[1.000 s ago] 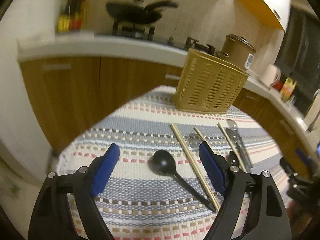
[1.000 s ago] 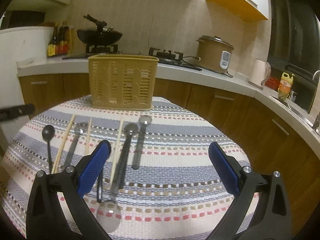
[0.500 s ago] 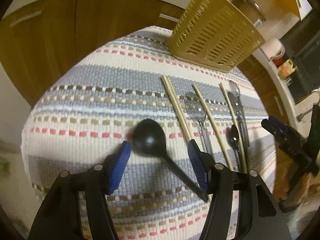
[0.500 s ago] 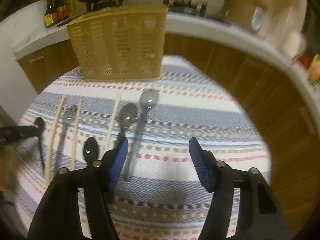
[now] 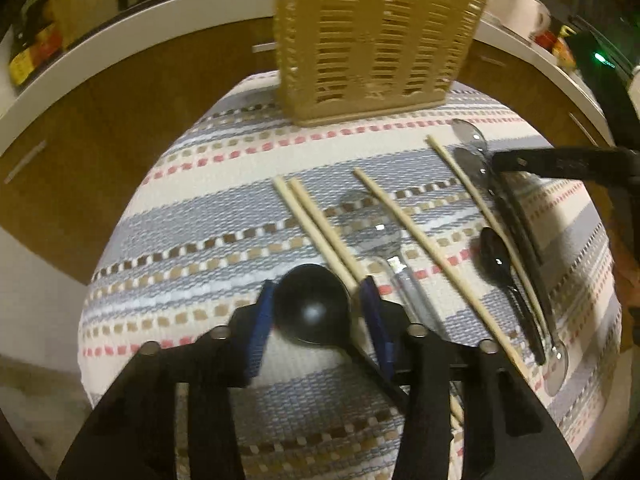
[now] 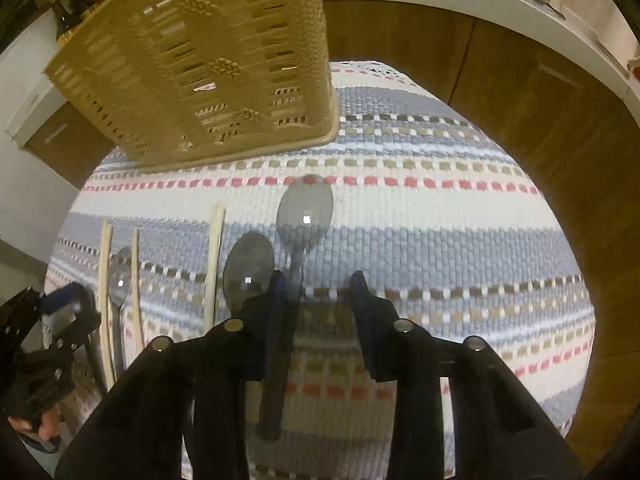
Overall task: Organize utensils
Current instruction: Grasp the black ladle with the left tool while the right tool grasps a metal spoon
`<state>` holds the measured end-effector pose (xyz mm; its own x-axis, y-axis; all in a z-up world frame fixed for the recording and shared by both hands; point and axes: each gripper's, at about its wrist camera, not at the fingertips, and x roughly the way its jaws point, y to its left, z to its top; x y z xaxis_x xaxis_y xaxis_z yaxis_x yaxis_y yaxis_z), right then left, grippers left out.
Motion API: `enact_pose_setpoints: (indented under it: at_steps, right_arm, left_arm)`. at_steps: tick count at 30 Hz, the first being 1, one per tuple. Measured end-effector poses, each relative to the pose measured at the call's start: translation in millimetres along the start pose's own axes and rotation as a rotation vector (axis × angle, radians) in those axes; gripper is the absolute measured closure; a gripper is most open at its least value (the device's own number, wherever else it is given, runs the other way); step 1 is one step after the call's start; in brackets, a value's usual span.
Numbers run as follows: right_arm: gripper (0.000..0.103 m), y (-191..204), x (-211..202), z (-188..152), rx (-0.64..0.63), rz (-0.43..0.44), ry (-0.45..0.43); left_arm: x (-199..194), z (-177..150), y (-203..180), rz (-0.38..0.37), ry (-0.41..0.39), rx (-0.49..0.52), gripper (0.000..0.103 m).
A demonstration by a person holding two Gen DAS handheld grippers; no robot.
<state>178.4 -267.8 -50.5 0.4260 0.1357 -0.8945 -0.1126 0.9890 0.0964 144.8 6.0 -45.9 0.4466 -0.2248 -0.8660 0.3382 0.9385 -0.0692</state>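
Observation:
A tan slotted utensil basket [image 5: 372, 40] stands at the far side of a striped mat [image 5: 200, 216]; it also shows in the right wrist view [image 6: 200, 64]. My left gripper [image 5: 318, 304] has its blue pads on either side of the bowl of a black spoon [image 5: 312, 310], close to it. My right gripper [image 6: 320, 292] is half open, low over the mat, around the handle of a grey spoon [image 6: 305, 210]. A second grey spoon [image 6: 248, 264] lies just left of it. Wooden chopsticks [image 5: 316, 220] and more spoons [image 5: 496, 256] lie in a row.
Wooden cabinets and a white counter [image 5: 120, 28] curve behind the table. The right gripper's arm [image 5: 568, 164] reaches in from the right in the left wrist view. The left gripper [image 6: 52, 332] shows at the left edge of the right wrist view.
Both grippers have dropped toward the mat and narrowed. The left one has closed in around the black spoon's bowl. The right one has come down over the grey spoons.

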Motion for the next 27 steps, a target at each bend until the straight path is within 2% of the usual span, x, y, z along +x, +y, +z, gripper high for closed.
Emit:
enact_pose_setpoints:
  at_steps: [6, 8, 15, 17, 18, 19, 22, 24, 27]
  right_arm:
    - [0.093, 20, -5, -6, -0.090, -0.059, -0.007]
    - [0.093, 16, -7, -11, -0.088, -0.082, -0.008]
    - [0.093, -8, -12, -30, -0.010, -0.054, 0.012]
    - [0.093, -19, -8, -31, 0.010, -0.020, 0.025]
    - [0.092, -24, -8, -31, 0.035, 0.021, 0.039]
    - [0.092, -29, -7, -31, 0.049, 0.046, 0.052]
    - [0.081, -41, -16, -24, 0.060, 0.033, 0.036]
    - [0.051, -44, -19, -17, 0.059, 0.030, 0.026]
    - [0.050, -37, -11, -1, 0.026, 0.032, 0.047]
  left_arm:
    - [1, 3, 1, -0.020, -0.013, 0.056, 0.068]
    - [1, 5, 8, -0.013, -0.008, 0.073, 0.068]
    - [1, 1, 25, -0.024, 0.001, 0.070, 0.068]
    - [-4, 0, 31, -0.054, 0.003, 0.037, 0.061]
    - [-6, 2, 36, -0.056, 0.006, 0.013, 0.052]
    - [-7, 2, 38, -0.050, 0.004, 0.000, 0.048]
    - [-9, -2, 44, -0.055, 0.049, -0.044, 0.043]
    - [-5, -5, 45, -0.084, 0.109, -0.080, 0.043]
    - [-3, -4, 48, -0.097, 0.147, -0.118, 0.041]
